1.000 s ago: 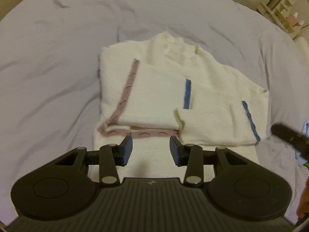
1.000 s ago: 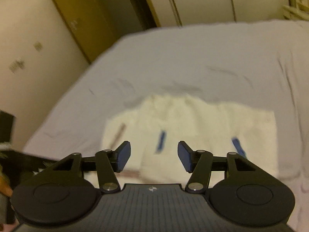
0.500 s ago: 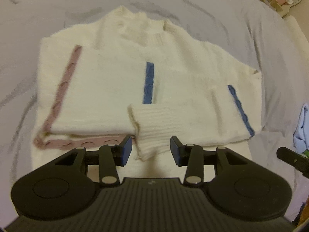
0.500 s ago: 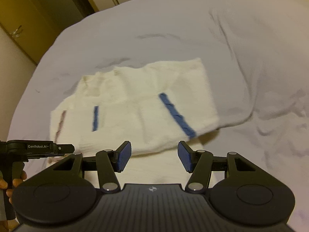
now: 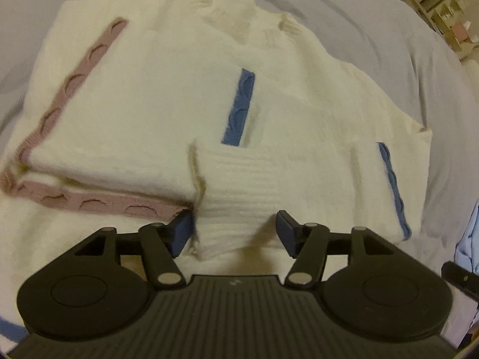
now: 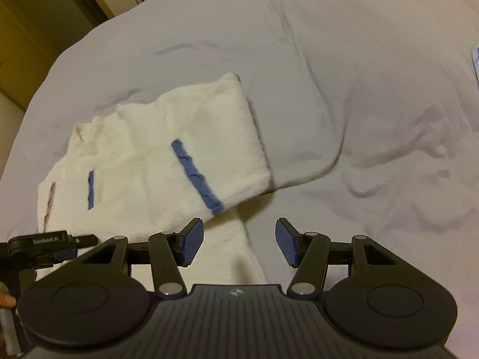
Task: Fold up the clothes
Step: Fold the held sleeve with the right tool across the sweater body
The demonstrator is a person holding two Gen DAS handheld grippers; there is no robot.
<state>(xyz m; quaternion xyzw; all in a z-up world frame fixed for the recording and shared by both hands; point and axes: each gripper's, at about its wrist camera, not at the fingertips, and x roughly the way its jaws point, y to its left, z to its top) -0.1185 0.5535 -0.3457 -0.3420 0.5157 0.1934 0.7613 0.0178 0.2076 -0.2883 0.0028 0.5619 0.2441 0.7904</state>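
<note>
Item: sweater (image 5: 149, 113), cream knit with pink and blue bands, lying flat on the bed (image 6: 359, 89), well in from its far edge; both sleeves are lying folded across the chest.

Left claw (image 5: 233, 233): its jaws have just been opening and are standing apart; the ribbed cuff (image 5: 236, 197) is lying between them, and the left pad looks to be just touching its edge with no pinch. Right claw (image 6: 239, 242): standing open and empty over the sweater's near corner (image 6: 239, 257), where knit meets sheet.

Step, as judged: taking the hem for the bottom-to-top fold. Advice: both claws should be biting the hem corners level, catching all layers; lifting together, carrying toward the collar (image 5: 239, 21) without dragging the sleeves askew.

Orientation: collar pointing at the bed's far edge, hem nearest the claws; long axis running near to far.
</note>
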